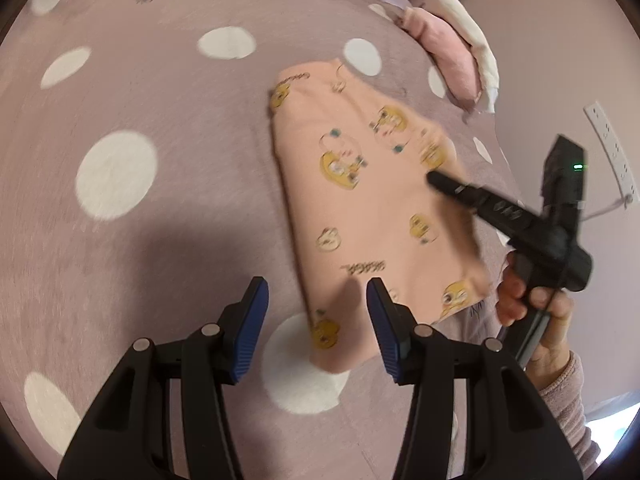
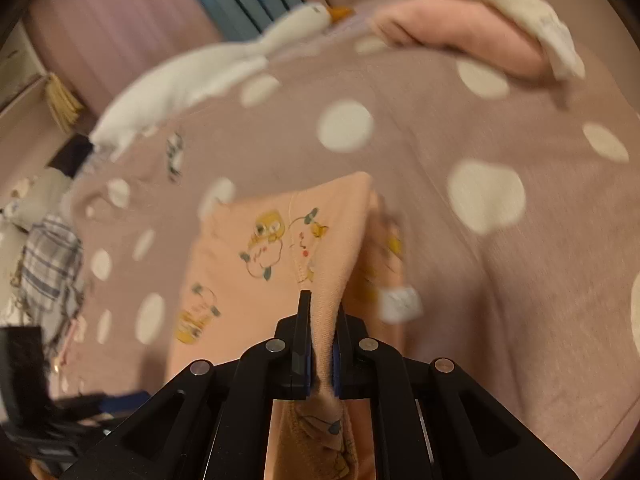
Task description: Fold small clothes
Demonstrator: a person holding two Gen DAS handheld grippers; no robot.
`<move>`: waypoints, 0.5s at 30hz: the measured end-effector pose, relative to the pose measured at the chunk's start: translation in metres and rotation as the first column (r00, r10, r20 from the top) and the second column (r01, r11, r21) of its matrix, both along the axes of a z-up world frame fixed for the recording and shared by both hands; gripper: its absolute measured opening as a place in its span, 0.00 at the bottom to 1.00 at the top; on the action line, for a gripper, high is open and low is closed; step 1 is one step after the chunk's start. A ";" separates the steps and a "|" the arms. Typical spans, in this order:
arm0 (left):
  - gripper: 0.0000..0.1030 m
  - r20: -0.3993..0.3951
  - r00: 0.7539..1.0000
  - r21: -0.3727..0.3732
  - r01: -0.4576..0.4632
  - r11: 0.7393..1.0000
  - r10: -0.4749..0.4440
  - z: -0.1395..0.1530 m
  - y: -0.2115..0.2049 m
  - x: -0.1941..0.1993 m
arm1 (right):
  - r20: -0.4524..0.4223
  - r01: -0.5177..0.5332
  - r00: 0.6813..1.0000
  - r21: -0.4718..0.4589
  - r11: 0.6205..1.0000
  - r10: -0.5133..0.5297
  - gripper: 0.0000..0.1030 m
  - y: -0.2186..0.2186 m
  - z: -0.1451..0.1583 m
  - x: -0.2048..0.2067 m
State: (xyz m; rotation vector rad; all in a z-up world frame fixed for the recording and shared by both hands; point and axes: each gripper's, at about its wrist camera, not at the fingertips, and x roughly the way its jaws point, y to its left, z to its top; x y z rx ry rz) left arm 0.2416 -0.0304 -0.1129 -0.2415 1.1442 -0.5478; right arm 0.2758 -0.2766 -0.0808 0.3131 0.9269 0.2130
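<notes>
1. On the dotted bedspread (image 1: 120,92), your peach printed garment (image 1: 360,208) lies part-folded, centre-right in the left wrist view.
2. Your right gripper (image 2: 320,320) is clenched on a raised fold of it.
3. Your left gripper (image 1: 316,320) hangs released over its near corner.
4. At 1 o'clock lie pink and cream folded clothes (image 1: 448,52).

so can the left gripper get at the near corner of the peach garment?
Probably yes: left gripper is open with the garment corner lying flat between its fingers, nothing covering it.
</notes>
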 end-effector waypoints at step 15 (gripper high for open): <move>0.27 0.059 0.998 -0.042 -0.036 0.998 0.039 0.015 -0.029 0.069 | 0.201 -0.161 0.960 -0.166 0.973 0.193 0.12 0.037 0.030 -0.070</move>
